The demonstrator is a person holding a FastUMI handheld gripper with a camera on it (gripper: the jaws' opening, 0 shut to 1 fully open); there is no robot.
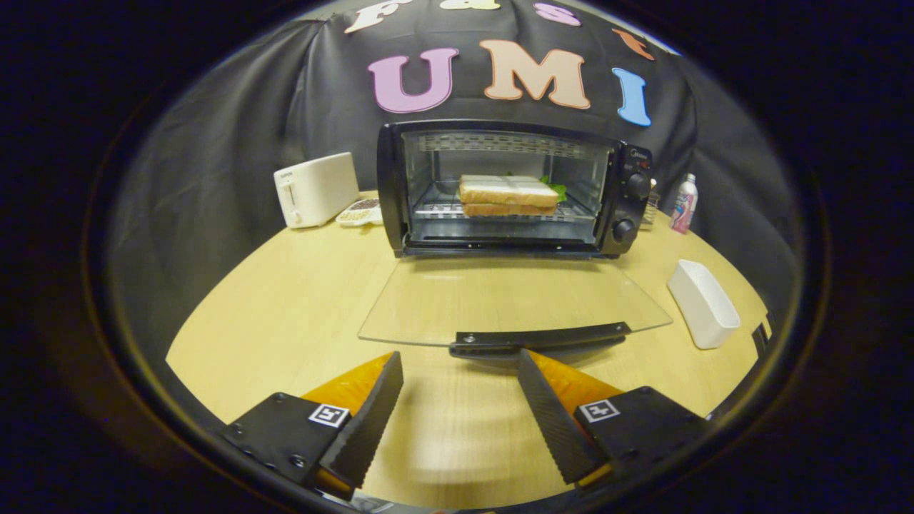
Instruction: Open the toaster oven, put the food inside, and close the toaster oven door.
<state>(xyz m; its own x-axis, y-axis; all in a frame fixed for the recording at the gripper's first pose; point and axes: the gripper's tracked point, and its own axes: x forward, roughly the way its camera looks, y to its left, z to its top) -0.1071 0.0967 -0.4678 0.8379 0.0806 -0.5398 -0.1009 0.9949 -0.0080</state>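
The sandwich [508, 195] already sits on the rack inside the toaster oven [514, 187], and the gripper [460, 364] hangs with fingers spread and empty just short of the lowered glass door's handle [539, 338], so a careless upward shove could slam the door or skid the oven backward
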